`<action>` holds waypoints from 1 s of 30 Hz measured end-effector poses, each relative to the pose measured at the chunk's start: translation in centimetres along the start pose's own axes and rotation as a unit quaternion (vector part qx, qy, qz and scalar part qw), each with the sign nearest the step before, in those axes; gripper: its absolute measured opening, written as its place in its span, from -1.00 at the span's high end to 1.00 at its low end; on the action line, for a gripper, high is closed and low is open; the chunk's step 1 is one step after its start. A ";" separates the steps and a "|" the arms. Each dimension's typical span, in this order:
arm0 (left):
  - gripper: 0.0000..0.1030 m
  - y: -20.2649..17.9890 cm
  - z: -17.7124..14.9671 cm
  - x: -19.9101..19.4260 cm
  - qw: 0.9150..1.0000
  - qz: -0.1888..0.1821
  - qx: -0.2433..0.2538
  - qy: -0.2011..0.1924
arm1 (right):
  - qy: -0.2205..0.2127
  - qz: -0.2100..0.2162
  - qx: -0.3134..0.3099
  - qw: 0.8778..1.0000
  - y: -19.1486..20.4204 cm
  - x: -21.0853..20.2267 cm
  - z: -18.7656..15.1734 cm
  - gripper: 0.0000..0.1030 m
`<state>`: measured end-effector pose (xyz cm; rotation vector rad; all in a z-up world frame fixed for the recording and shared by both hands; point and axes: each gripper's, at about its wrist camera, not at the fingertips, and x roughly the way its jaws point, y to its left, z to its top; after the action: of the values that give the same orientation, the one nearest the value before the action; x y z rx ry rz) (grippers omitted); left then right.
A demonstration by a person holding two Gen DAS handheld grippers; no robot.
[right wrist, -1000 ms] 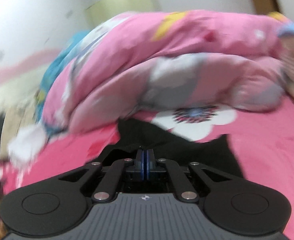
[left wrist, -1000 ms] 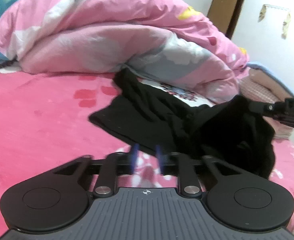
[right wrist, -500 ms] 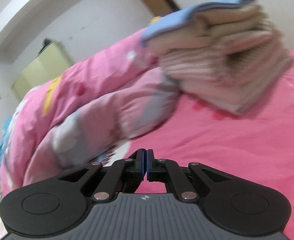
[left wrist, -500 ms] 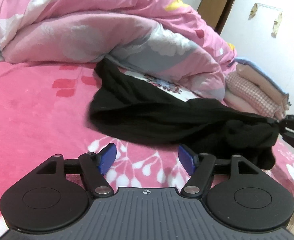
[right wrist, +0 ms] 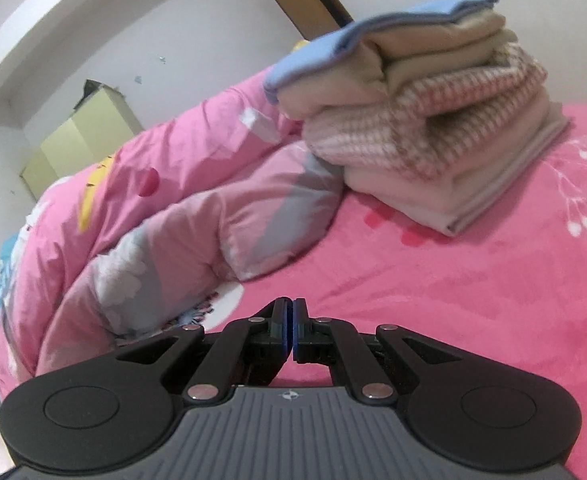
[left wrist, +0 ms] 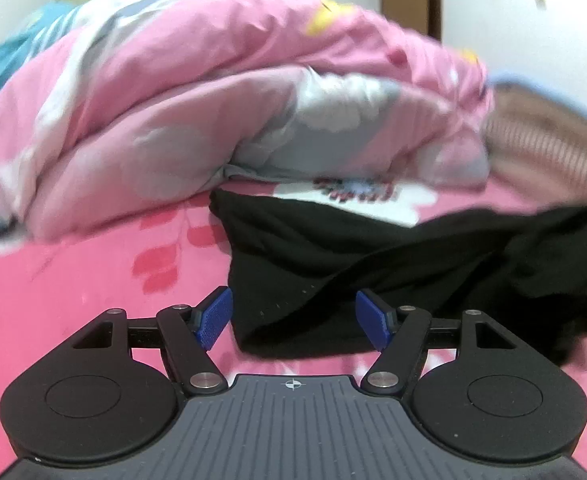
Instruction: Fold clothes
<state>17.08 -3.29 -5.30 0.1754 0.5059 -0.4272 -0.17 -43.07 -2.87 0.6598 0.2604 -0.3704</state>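
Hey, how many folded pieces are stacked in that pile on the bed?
4 that I can tell: a blue one on top, a beige one beneath, then a pink checked one, and a pale pink one at the bottom. Blur may hide more layers.

Both grippers share one build. The left gripper (left wrist: pixel 293 320) has a grey ribbed body bearing a small crosshair mark, two round black housings, black linkage arms with silver pivot screws, and blue textured pads (left wrist: pixel 212 322). The right gripper (right wrist: pixel 292 330) looks identical.

A home bedroom; a pink bed sheet (left wrist: pixel 73 280), rumpled quilt (left wrist: pixel 173 100), and folded laundry stack (right wrist: pixel 433 120).
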 end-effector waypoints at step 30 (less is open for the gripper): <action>0.99 2.3 9.4 -21.6 0.961 0.143 -0.024 -0.235 | -0.179 0.081 -0.184 0.963 11.6 -14.9 5.6 0.98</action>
<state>5.11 3.84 13.76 0.0921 0.0199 -0.1617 -8.20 -34.48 12.92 0.2364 -0.0722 -0.2684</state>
